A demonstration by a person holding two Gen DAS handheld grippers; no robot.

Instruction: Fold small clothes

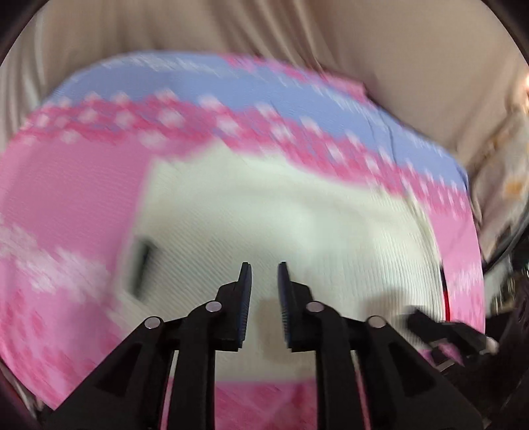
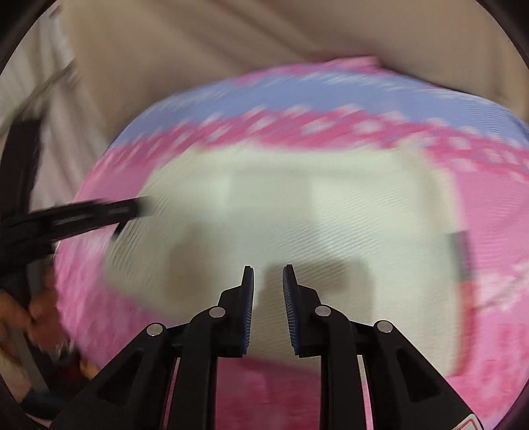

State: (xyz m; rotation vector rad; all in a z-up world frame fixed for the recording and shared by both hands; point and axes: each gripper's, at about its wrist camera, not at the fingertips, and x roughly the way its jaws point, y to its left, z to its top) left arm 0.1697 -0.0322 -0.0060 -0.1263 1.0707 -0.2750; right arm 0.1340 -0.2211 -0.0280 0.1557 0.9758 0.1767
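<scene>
Open cloth point(image 1: 297, 215) beneath parted fingers point(image 1: 246, 291)

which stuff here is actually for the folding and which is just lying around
For the job:
white garment, spread flat
left gripper, open, empty
right gripper, open, empty

Just there:
pink and blue patterned mat under the garment
beige cloth backdrop behind
blurred clutter at the edges, unclear

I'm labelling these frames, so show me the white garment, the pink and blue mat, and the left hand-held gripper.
white garment point(image 1: 297, 211): left wrist view, middle of the ribbed cloth.
pink and blue mat point(image 1: 66, 185): left wrist view, bare pink area.
left hand-held gripper point(image 1: 264, 268): left wrist view, midway between fingertips.
</scene>
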